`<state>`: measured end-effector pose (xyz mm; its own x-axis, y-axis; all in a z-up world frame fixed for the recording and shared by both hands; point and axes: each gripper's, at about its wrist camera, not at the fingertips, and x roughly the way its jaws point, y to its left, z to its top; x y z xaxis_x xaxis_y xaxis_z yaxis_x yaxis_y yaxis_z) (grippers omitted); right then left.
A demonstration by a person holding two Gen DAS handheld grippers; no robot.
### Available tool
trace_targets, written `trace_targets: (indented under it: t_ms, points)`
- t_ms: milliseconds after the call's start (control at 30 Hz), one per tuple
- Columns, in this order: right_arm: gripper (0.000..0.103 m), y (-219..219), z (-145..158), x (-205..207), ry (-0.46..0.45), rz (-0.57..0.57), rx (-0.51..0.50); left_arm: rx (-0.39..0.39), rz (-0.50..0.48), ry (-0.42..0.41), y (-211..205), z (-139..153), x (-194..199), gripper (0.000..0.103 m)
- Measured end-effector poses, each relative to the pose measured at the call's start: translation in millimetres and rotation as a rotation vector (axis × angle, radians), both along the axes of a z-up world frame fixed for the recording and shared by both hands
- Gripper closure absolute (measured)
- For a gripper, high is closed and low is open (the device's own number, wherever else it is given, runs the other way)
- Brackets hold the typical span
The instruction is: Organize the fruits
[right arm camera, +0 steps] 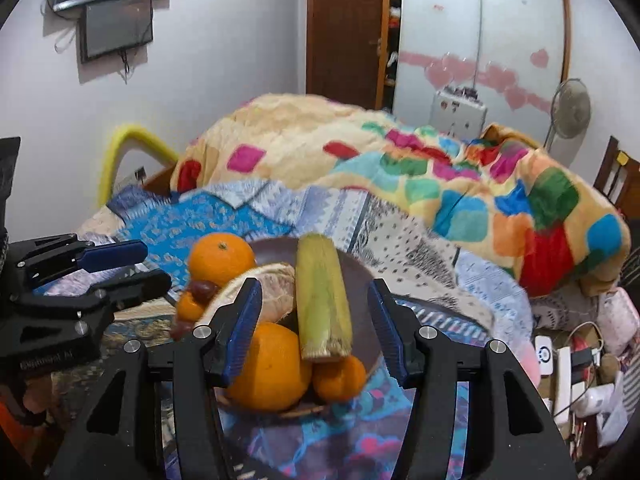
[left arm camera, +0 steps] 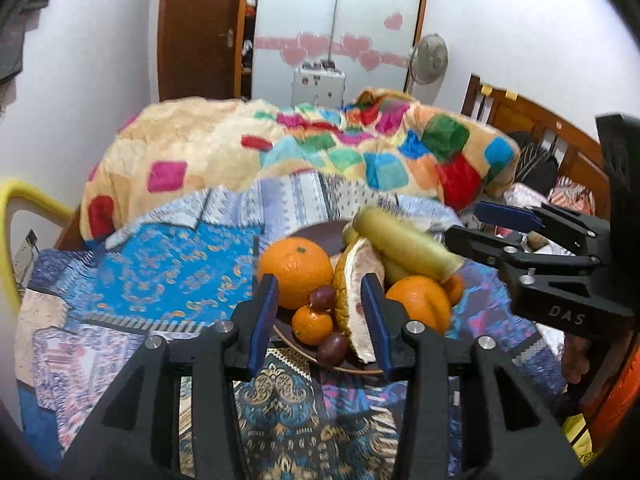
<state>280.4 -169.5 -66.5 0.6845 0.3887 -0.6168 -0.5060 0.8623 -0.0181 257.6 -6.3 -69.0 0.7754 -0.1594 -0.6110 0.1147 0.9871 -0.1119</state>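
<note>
Two grippers hover over a dark brown plate (left arm camera: 316,236) of fruits that lies on the patterned bedsheet (left arm camera: 168,252) of a bed. On the plate are a large orange (left arm camera: 294,271) at the far side, a second orange (left arm camera: 418,302) at the near side, a small tangerine (left arm camera: 312,325), two dark grapes (left arm camera: 332,347), a pomelo piece (left arm camera: 354,300) and a yellow-green stalk (right arm camera: 322,300) that lies across the pile. The left gripper (left arm camera: 324,320) has its fingers open, above the plate's near edge, with the tangerine between them. The right gripper (right arm camera: 316,324) also has open fingers, around the stalk's near end without touching it. A colourful blanket (left arm camera: 320,148) is heaped behind the plate.
</note>
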Motion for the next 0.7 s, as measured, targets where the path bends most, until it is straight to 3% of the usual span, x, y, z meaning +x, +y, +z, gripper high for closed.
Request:
trace_targets:
  t_ms: [200, 367, 500, 700]
  points:
    - [0.052, -25.7, 53.1, -58.3, -0.119, -0.016, 0.09, 0.01, 0.02, -0.149, -5.0, 57.9, -66.7, 0.058]
    - [0.049, -47.5, 95.1, -122.3, -0.241, -0.031, 0.183, 0.024, 0.033, -0.29, -13.1, 99.3, -129.8, 0.047]
    - [0.042, -58.0, 116.4, -168.8, -0.334, -0.052, 0.241, 0.03, 0.058, -0.395, -18.3, 120.5, -179.9, 0.041]
    - [0.024, -60.6, 124.8, -227.7, -0.438, -0.099, 0.276, 0.019, 0.079, -0.468, -23.6, 130.9, -231.3, 0.03]
